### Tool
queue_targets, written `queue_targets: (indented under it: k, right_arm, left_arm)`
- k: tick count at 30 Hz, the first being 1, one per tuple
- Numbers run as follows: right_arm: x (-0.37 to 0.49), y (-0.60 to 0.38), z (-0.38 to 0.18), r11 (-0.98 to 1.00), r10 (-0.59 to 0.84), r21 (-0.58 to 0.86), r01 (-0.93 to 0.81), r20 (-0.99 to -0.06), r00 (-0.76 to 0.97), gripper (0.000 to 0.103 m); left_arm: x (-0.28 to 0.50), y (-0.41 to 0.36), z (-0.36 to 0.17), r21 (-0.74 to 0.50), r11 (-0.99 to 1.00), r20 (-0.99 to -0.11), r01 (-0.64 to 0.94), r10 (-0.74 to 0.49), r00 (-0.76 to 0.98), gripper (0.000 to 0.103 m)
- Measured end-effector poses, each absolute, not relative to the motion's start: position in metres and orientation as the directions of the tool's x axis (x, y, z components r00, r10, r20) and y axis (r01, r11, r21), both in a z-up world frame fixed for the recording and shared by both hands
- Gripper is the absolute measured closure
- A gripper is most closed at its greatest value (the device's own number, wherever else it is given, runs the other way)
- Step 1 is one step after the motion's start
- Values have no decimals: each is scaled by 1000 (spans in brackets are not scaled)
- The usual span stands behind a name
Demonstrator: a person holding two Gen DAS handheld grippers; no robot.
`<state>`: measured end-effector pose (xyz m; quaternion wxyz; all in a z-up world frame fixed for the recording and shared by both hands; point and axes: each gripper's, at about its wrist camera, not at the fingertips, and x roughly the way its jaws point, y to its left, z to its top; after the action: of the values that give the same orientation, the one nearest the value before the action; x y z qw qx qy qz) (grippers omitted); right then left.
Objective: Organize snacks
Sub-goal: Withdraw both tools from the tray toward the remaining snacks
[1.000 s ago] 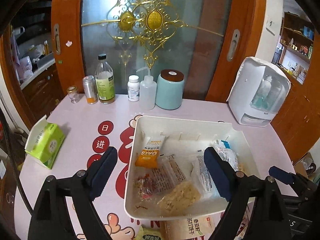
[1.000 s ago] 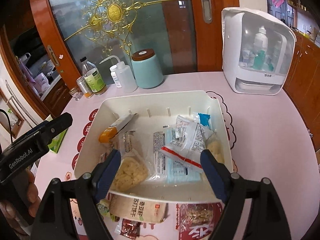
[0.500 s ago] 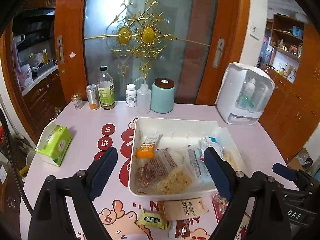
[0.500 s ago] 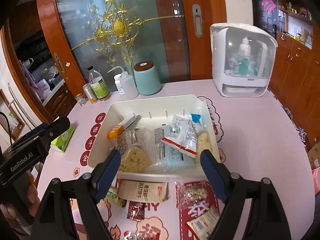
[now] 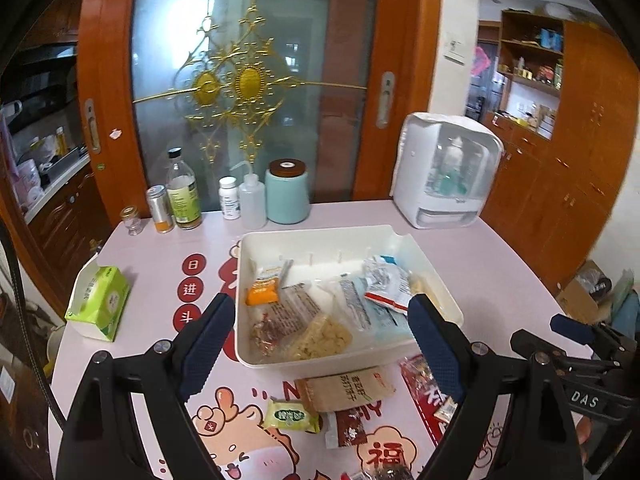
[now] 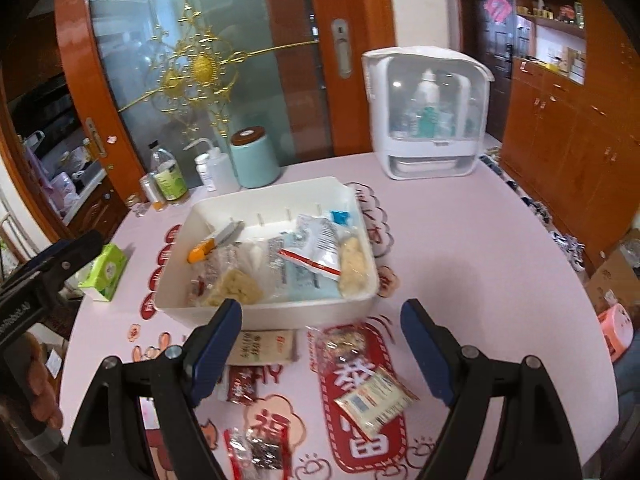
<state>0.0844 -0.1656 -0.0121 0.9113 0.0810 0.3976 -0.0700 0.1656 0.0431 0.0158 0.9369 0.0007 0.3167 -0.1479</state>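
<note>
The round pink bench [image 6: 460,264] carries a white rectangular plastic bin [image 6: 280,312] just ahead of both tools, its long axis running left to right. Inside lie several snack packets, overlapping and too many to count surely. The left tool [image 5: 320,340] and right tool [image 6: 320,344] both tilt downward, jaws apart, holding nothing. Below the right tool lie six loose packets, among them a tan cracker packet [image 6: 266,346], lengthwise left to right, and a pale yellow packet [image 6: 374,400], angled.
</note>
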Motion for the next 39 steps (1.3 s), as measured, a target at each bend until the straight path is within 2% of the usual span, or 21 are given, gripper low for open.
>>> queue_targets:
  k: [8,18,27,33,39]
  right_arm:
    - [52,-193,-29,959,-126,71,273,-760,637,20]
    - [30,-216,-72,948,-132,53,315,-833,537,20]
    - [44,-207,-122,988,-15,52,148,-907,420,21]
    - [55,-204,-154,998,59,54,-24,-933,354,21]
    - [68,-208,-180,988,91,48,-149,-949,301,21]
  left_arm:
    - [152,31,-8,-75,942,-650,327,-295,701,16]
    - [150,29,-47,-79,953,-722,294,-258,642,16]
    - [124,17,-94,-35,962,-815,270,-184,549,16]
    - [105,-1,-146,-89,978,-891,191,-164,424,16]
    - [95,-19,-177,-130,987,-922,96,-156,355,16]
